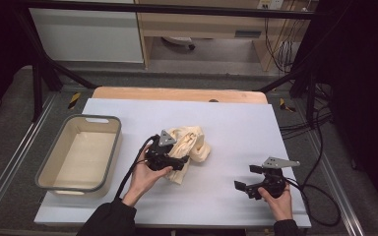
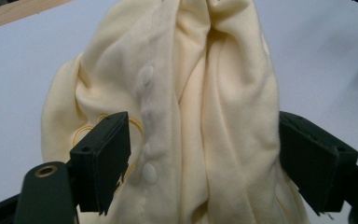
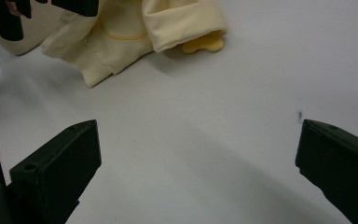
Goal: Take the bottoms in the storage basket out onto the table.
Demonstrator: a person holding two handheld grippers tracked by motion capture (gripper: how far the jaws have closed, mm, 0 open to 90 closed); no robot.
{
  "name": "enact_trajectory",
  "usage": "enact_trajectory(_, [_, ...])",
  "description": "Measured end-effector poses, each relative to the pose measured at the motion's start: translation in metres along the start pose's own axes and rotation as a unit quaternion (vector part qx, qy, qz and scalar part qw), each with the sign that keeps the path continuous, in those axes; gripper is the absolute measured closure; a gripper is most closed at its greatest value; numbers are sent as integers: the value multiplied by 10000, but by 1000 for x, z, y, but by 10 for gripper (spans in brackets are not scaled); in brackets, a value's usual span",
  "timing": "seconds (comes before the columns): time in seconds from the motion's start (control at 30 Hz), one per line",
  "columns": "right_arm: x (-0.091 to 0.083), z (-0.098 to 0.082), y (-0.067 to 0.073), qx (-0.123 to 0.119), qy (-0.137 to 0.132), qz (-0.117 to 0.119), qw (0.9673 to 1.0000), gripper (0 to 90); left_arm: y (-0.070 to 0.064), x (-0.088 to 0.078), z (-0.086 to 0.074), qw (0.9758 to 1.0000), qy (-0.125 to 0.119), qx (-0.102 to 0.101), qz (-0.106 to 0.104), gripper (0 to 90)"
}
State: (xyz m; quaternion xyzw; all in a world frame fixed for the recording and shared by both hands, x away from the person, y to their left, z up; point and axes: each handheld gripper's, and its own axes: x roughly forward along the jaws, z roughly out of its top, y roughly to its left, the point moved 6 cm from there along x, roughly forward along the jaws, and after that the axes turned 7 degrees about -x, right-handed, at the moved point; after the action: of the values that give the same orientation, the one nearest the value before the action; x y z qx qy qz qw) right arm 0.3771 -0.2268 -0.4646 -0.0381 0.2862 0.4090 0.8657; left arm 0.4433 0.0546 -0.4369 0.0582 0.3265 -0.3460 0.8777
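Straddling crumpled cream garment (image 2: 186, 112) with left gripper (image 2: 200, 154) jaws apart, right gripper (image 3: 198, 168) open, idle over table (image 3: 214, 116); next likely closing to lift toward bin (image 1: 59, 184)

High cam looks down over my table (image 1: 236, 123); my left gripper cam sits close on the cloth (image 2: 191, 116), right cam sees it farther off.

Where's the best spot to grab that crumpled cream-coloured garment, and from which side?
Probably the thick gathered fold at the near end of the cream garment, approached from the person's side, as the left gripper is. The cloth bunches into a ridge there that fits between its open jaws. The flat edges offer less to pinch.
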Motion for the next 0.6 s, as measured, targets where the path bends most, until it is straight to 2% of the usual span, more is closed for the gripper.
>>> enact_trajectory(0.37, [0,0,0,11,-6,-4,10000,5,2,-7,0,9999,85,27,79,98])
enact_trajectory(0.6, [0,0,0,20,-8,-2,10000,5,4,-15,1,9999,68,12,82,82])
